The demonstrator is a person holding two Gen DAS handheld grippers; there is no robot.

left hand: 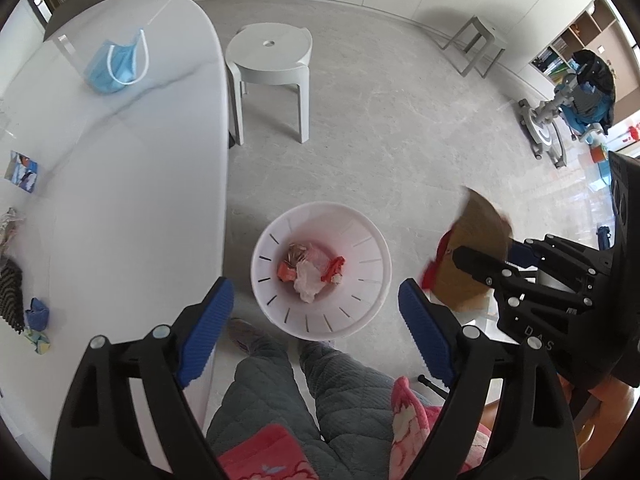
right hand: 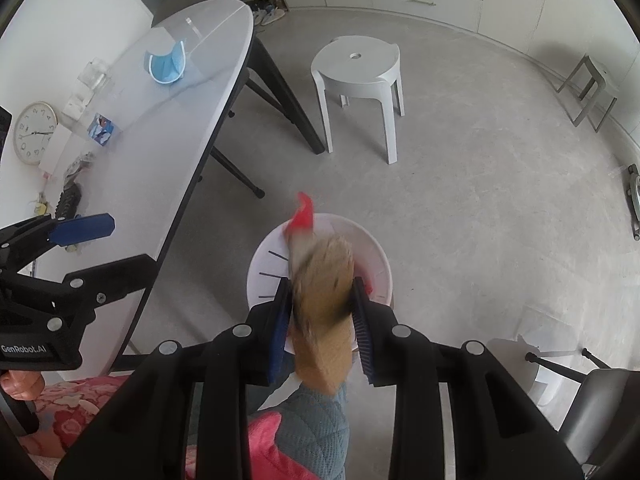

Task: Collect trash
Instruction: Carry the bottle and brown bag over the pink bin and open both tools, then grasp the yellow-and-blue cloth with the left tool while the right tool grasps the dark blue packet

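A white slotted trash bin (left hand: 320,276) stands on the floor beside the table, holding crumpled white and red wrappers (left hand: 310,270). My left gripper (left hand: 316,312) is open and empty, right above the bin. My right gripper (right hand: 322,304) is shut on a brown cardboard piece with a red end (right hand: 322,280), held over the bin (right hand: 376,256). In the left wrist view the cardboard (left hand: 476,248) is to the right of the bin. A blue face mask (left hand: 116,64) lies on the white table (left hand: 140,184); it also shows in the right wrist view (right hand: 168,64).
A small picture card (left hand: 22,170), a blue wrapper (left hand: 37,314) and dark items lie on the table's left side. A white plastic stool (left hand: 272,72) stands beyond the bin. A grey stool (left hand: 476,44) and a stroller (left hand: 576,96) stand farther off. The person's legs (left hand: 304,396) are below.
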